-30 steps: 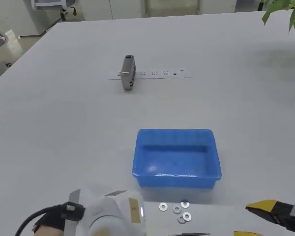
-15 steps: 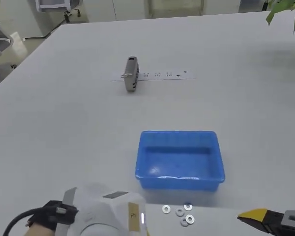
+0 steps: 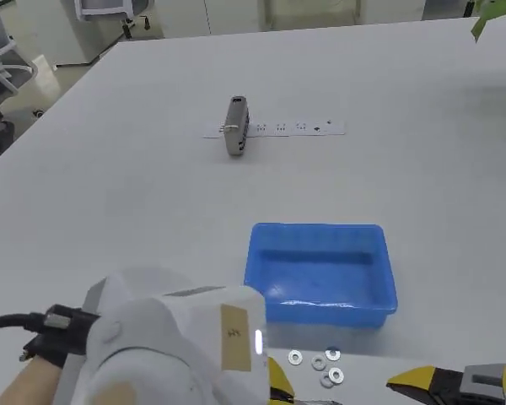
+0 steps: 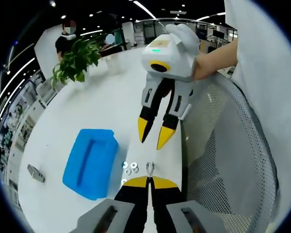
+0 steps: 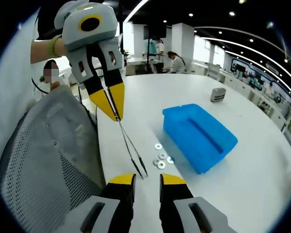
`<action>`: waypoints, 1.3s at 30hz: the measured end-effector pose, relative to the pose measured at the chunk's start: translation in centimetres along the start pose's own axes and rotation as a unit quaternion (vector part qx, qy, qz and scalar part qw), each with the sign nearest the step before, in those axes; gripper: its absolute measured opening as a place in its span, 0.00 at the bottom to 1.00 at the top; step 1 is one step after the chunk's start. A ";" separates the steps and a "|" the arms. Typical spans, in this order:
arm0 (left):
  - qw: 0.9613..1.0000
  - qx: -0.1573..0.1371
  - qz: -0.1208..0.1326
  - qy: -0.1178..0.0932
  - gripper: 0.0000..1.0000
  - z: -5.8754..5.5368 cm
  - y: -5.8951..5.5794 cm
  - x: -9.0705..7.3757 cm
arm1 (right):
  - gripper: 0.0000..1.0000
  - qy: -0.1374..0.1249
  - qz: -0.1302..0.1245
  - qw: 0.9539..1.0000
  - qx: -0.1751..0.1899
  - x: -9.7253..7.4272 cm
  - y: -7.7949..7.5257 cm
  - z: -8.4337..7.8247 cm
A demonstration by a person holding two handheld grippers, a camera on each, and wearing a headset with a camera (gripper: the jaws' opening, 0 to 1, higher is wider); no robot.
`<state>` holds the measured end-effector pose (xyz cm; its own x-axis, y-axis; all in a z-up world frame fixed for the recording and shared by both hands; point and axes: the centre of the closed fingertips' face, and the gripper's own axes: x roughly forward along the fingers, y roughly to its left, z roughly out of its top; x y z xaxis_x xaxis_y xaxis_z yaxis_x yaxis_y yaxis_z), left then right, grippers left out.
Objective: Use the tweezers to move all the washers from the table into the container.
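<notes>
Several silver washers (image 3: 317,364) lie close together on the white table (image 3: 152,202), just in front of the blue container (image 3: 320,274). My left gripper (image 5: 114,104) is shut on the joined end of the thin metal tweezers (image 5: 131,148). Their two prongs reach down toward the table, left of the washers (image 5: 162,158). In its own view the left gripper (image 4: 148,182) shows a short tweezer tip ahead of its jaws. My right gripper (image 5: 146,179) stands open near the prong tips, with nothing between its jaws. From the left gripper view, the right gripper (image 4: 154,138) faces me.
A grey adapter (image 3: 237,125) sits on a white power strip (image 3: 295,128) farther back on the table. A mesh chair back (image 4: 223,160) stands close behind the near table edge. A potted plant (image 4: 75,60) sits at the table's far side.
The left gripper has risen and moved right in the head view. The right gripper's yellow tip has edged left toward the washers. The headset camera has also shifted.
</notes>
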<state>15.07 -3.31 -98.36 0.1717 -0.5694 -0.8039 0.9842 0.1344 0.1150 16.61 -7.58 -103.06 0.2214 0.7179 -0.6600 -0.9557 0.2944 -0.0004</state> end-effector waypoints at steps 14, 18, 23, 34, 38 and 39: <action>0.998 0.046 -0.031 -0.002 0.00 2.6 -0.6 0.8 | 0.11 0.005 0.045 0.998 -0.037 2.4 1.2 0.0; 0.998 0.053 -0.028 -0.004 0.00 2.9 -0.3 1.1 | 0.10 0.011 0.053 0.998 -0.044 2.9 1.2 0.0; 0.998 0.060 -0.031 0.003 0.00 2.9 0.3 1.1 | 0.06 0.012 0.055 0.996 -0.064 3.6 0.9 0.3; 0.998 0.059 -0.011 0.015 0.00 2.5 3.4 0.3 | 0.07 -0.024 0.047 0.998 -0.034 4.6 -1.3 2.3; 0.998 0.052 -0.020 0.023 0.00 2.3 3.7 0.6 | 0.07 -0.019 0.048 0.998 -0.029 4.8 -1.5 2.1; 0.998 0.052 -0.023 0.024 0.00 2.3 3.7 0.7 | 0.07 -0.019 0.051 0.998 -0.026 4.8 -1.4 2.0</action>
<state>18.96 -5.09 -97.19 0.1271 -0.5328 -0.8366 0.9905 0.0229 0.1359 19.38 -3.28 -104.77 0.1283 0.7657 -0.6303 -0.9823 0.1856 0.0256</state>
